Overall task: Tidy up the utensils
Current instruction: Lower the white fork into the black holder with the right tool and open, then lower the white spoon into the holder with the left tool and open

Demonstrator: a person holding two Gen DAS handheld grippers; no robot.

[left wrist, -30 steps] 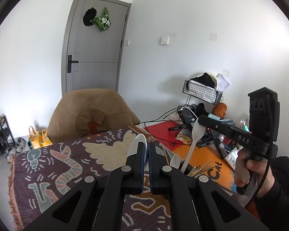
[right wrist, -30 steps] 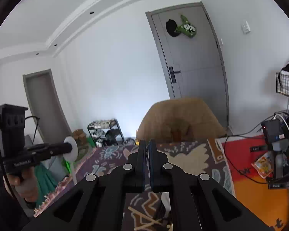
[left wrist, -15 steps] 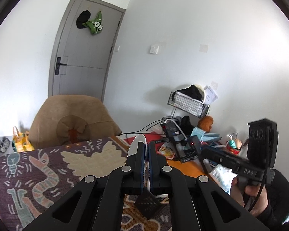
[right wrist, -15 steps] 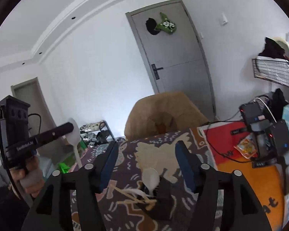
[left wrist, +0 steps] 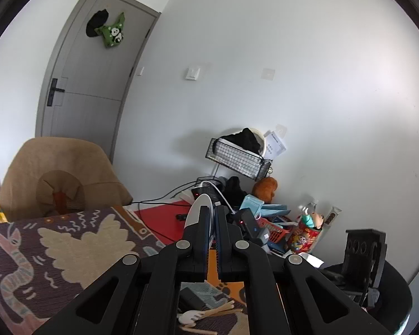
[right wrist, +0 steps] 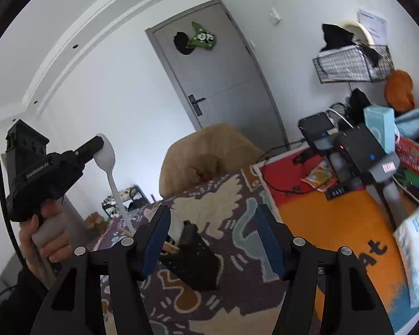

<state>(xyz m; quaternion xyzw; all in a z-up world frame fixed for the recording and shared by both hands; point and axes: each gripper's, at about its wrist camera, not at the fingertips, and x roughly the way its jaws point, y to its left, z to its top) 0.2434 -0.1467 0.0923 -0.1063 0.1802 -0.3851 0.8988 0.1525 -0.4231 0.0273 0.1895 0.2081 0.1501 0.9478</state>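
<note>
Presently, on the patterned purple-and-cream tablecloth (right wrist: 209, 209):

Left gripper (left wrist: 212, 217): jaws pinched together on the bowl of a white plastic spoon (right wrist: 109, 167), held off the table at the left with the long handle hanging down toward the cloth; a hand (right wrist: 46, 237) grips the tool's handle.

Right gripper (right wrist: 213, 240): jaws have just been opening and now stand wide, nothing between the blue pads, poised over the near middle of the table.

Black perforated utensil holder (right wrist: 198, 256): on the cloth just beyond the right gripper, tilted, with pale wooden sticks (right wrist: 169, 247) showing at its left side.

White plastic fork (left wrist: 191, 315): lying flat on the cloth among wooden chopsticks (left wrist: 220, 308), near edge.

Tan upholstered chair (left wrist: 58, 176): far side of the table.

Black wire basket (left wrist: 238, 160): far right, above the clutter by the wall.
</note>
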